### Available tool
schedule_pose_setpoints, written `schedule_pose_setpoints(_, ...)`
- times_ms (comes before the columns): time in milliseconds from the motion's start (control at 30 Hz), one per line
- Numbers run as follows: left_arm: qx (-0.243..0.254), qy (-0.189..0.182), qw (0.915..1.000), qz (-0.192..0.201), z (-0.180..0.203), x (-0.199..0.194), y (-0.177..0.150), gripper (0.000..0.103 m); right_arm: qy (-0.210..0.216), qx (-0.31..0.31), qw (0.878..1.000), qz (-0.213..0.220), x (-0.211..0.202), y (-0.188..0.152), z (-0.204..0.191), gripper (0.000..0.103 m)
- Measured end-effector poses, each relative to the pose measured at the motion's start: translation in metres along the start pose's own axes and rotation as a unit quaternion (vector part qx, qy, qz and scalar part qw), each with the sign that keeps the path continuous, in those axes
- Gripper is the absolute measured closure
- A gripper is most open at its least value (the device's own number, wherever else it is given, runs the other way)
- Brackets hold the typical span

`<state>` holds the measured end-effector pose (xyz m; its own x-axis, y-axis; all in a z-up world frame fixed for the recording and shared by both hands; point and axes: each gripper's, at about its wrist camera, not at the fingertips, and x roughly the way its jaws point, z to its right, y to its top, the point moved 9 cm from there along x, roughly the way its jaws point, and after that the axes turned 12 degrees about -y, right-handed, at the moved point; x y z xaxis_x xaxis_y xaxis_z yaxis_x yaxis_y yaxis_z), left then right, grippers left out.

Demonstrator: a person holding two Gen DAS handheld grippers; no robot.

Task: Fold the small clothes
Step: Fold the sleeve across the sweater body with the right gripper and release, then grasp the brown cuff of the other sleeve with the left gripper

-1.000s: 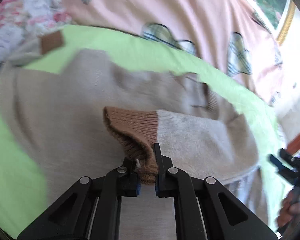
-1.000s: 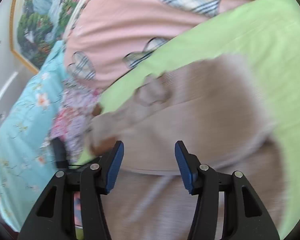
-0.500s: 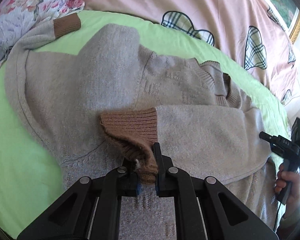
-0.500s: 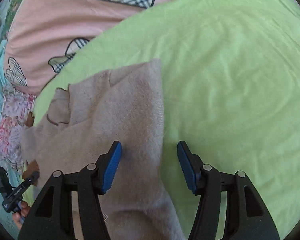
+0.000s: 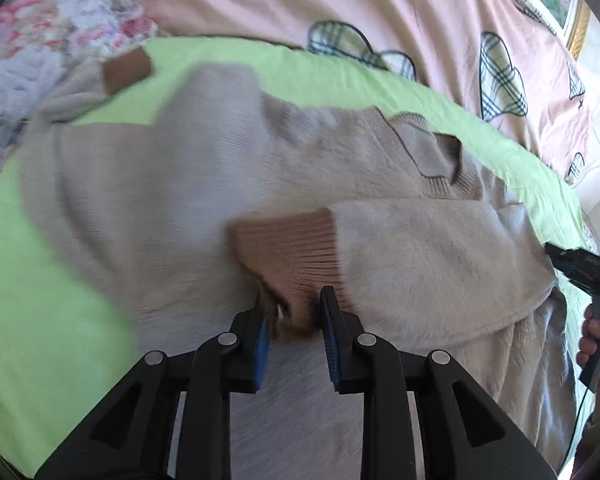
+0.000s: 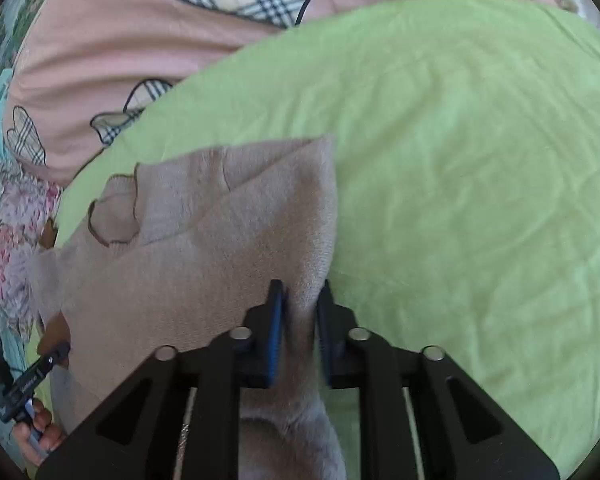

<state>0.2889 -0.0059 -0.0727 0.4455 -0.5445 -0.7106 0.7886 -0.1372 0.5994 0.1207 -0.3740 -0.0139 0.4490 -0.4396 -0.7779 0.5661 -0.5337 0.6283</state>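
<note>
On the green sheet (image 6: 480, 160) lies the beige sweater (image 5: 180, 184), one sleeve folded across its body. The left gripper (image 5: 294, 320) is opening its jaws, the brown cuff (image 5: 292, 244) loose between them. The right gripper (image 6: 300, 312) pinches the sweater's side edge.

Both views were brightly daylit; motion blur was seen in the left wrist view, and strong fisheye distortion with dark vignetted corners.
</note>
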Motion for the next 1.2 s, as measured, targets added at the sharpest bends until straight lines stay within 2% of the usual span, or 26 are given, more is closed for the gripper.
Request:
schedule_pose_setpoints(67,-0.003,0.009,0.9999,0.013,-0.013,-0.019,0.002,0.078,0.031,0.007,0.999,0.024,-0.026,-0.003,-0.01,0.055)
schedule_pose_setpoints(133,-0.01,0.02,0.9995,0.023,-0.028,-0.034,0.006,0.075,0.065,0.0,0.998,0.025,-0.045,-0.015,-0.028,0.055)
schedule_pose_setpoints(300,-0.024,0.079,0.9957,0.043,-0.073,-0.053,0.026,0.068,0.126,-0.009,0.992,-0.012,-0.06,-0.061,-0.064,0.055)
schedule_pose_setpoints(400,-0.012,0.125,0.991,0.047,-0.099,-0.057,0.049,0.058,0.151,-0.026,0.987,-0.041,-0.063,-0.092,-0.089,0.055)
schedule_pose_setpoints(467,0.003,0.15,0.9878,0.043,-0.114,-0.051,0.07,0.051,0.162,-0.032,0.985,-0.054,-0.066,-0.107,-0.097,0.055)
schedule_pose_setpoints(567,0.025,0.196,0.9798,0.032,-0.139,-0.038,0.103,0.047,0.177,-0.037,0.981,-0.073,-0.068,-0.123,-0.111,0.055)
schedule_pose_setpoints(633,0.03,0.213,0.9764,0.019,-0.155,-0.024,0.122,0.038,0.181,-0.042,0.979,-0.08,-0.072,-0.129,-0.117,0.055)
schedule_pose_setpoints(667,0.036,0.222,0.9744,0.011,-0.163,-0.015,0.132,0.036,0.182,-0.042,0.979,-0.08,-0.072,-0.131,-0.12,0.055)
schedule_pose_setpoints(800,0.063,0.298,0.9522,-0.023,-0.198,0.021,0.159,0.034,0.189,-0.048,0.977,-0.085,-0.077,-0.137,-0.13,0.055)
schedule_pose_setpoints(900,0.064,0.313,0.9469,-0.037,-0.218,0.039,0.166,0.033,0.196,-0.047,0.975,-0.092,-0.077,-0.139,-0.136,0.055)
schedule_pose_setpoints(933,0.065,0.31,0.9479,-0.035,-0.22,0.043,0.169,0.039,0.198,-0.047,0.975,-0.094,-0.076,-0.14,-0.138,0.055)
schedule_pose_setpoints(967,0.067,0.3,0.9509,-0.033,-0.221,0.045,0.172,0.062,0.198,-0.047,0.974,-0.097,-0.075,-0.14,-0.139,0.054)
schedule_pose_setpoints(1000,0.063,0.281,0.9569,-0.037,-0.221,0.048,0.172,0.079,0.197,-0.048,0.974,-0.099,-0.074,-0.141,-0.14,0.055)
schedule_pose_setpoints(1033,0.057,0.272,0.9598,-0.041,-0.222,0.049,0.172,0.103,0.196,-0.048,0.974,-0.099,-0.073,-0.142,-0.142,0.055)
schedule_pose_setpoints(1200,0.044,0.228,0.9727,0.003,-0.21,0.016,0.167,0.103,0.2,-0.054,0.974,-0.094,-0.077,-0.143,-0.146,0.055)
